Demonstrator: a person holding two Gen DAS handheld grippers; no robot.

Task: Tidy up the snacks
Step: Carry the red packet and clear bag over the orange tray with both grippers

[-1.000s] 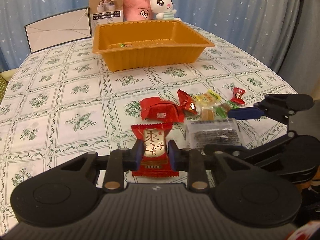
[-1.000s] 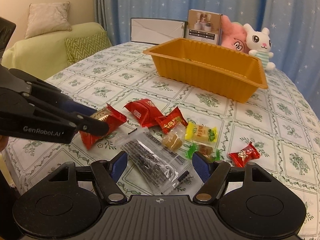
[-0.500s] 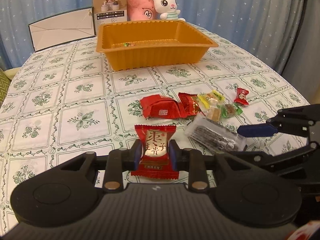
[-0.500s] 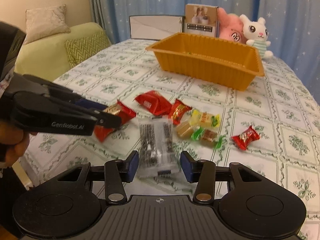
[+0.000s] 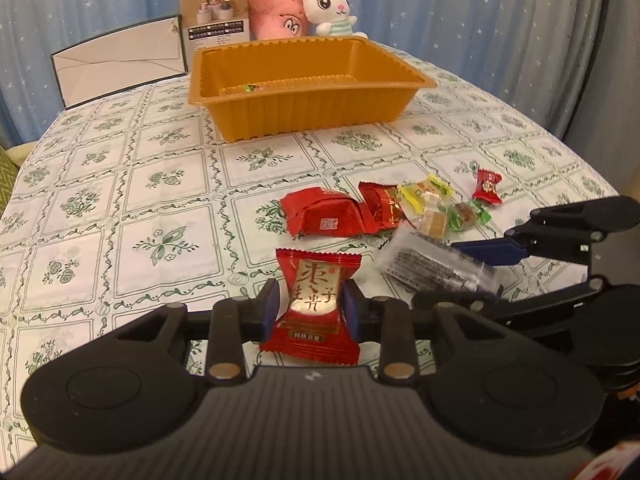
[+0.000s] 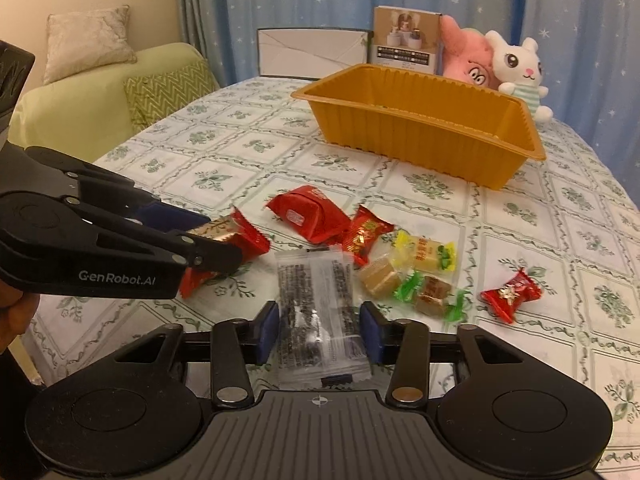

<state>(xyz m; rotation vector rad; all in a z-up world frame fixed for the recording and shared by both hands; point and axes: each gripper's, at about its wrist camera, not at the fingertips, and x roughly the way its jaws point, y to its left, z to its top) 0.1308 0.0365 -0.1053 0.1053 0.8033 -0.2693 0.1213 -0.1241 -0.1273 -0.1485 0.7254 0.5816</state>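
Observation:
My left gripper [image 5: 310, 310] is shut on a red and gold candy packet [image 5: 314, 304] and holds it above the tablecloth; it also shows in the right wrist view [image 6: 224, 236]. My right gripper [image 6: 320, 328] is shut on a clear packet of dark snack [image 6: 316, 320], also seen in the left wrist view [image 5: 432, 264]. An orange tray [image 5: 304, 112] stands at the far middle of the table, with one small sweet [image 5: 252, 88] inside. Loose snacks lie between: a big red packet [image 6: 308, 216], a small red packet [image 6: 364, 234], a yellow sweet [image 6: 426, 254], a brown sweet [image 6: 380, 278], a green-wrapped sweet [image 6: 432, 292], a red sweet [image 6: 510, 292].
Behind the tray [image 6: 420, 136] stand a white envelope box [image 6: 312, 54], a printed carton [image 6: 406, 40], a pink plush [image 6: 464, 54] and a white rabbit plush [image 6: 520, 72]. A green sofa with cushions [image 6: 168, 92] is off the table's left side. Blue curtains hang behind.
My right gripper closed from wide open onto the clear packet and turned it end-on. My left gripper lifted the red and gold packet and shifted left.

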